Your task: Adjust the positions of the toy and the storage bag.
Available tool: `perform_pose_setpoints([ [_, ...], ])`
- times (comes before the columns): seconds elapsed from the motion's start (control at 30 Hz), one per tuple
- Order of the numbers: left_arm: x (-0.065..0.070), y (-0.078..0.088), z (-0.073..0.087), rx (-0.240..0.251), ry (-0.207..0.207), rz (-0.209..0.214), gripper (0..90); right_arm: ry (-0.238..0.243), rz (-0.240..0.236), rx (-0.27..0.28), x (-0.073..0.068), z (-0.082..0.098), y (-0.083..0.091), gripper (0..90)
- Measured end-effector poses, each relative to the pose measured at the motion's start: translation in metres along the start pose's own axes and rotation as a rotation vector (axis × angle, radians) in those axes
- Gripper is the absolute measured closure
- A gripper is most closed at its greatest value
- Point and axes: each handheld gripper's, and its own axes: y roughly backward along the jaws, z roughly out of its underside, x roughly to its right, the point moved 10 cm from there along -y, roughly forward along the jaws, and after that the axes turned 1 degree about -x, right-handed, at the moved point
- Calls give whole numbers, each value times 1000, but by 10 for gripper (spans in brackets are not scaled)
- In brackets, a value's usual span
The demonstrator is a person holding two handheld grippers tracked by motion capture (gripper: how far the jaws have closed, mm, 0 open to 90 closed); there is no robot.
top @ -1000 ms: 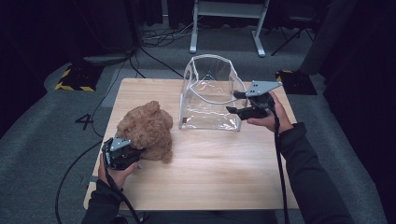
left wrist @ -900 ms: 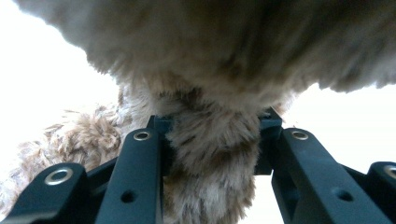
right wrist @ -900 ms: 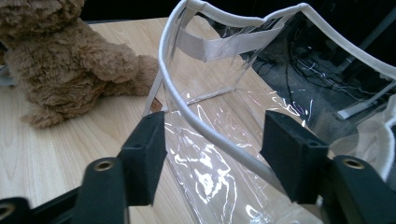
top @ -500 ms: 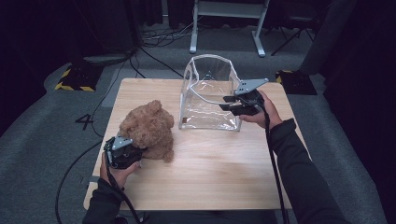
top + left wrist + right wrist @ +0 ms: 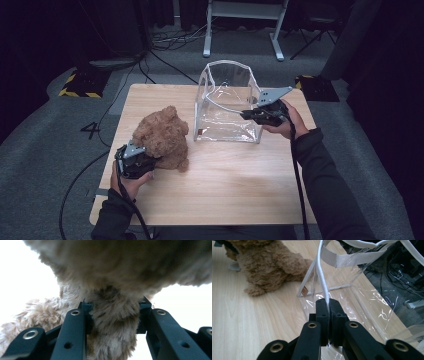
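A brown teddy bear sits on the left of the wooden table. My left gripper is at its near side, shut on a furry limb of the bear that fills the gap between the jaws. A clear plastic bag with white trim stands open at the table's far middle. My right gripper reaches in from the right. Its jaws have just closed, and my right gripper pinches the bag's white rim. The teddy bear lies beyond the bag.
The table's near half is bare wood. On the grey carpet behind it stand a white metal frame, loose black cables and a dark box with yellow-black stripes. A cable trails from each gripper off the table's near edge.
The right gripper's jaws have come together on the bag's rim, and the hand has shifted slightly. The left gripper and the bear have kept still.
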Motion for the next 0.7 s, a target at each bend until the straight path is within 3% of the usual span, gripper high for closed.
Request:
perform_pose_setpoints([
  [0.3, 13, -20, -15, -11, -40, 17, 641, 34, 12, -3, -17, 17, 32, 883],
  [0.4, 16, -28, -20, -14, -48, 21, 640, 44, 4, 7, -29, 26, 48, 883],
  [0.7, 24, -43, -33, -11, -63, 55, 642, 57, 7, 13, -44, 38, 68, 883],
])
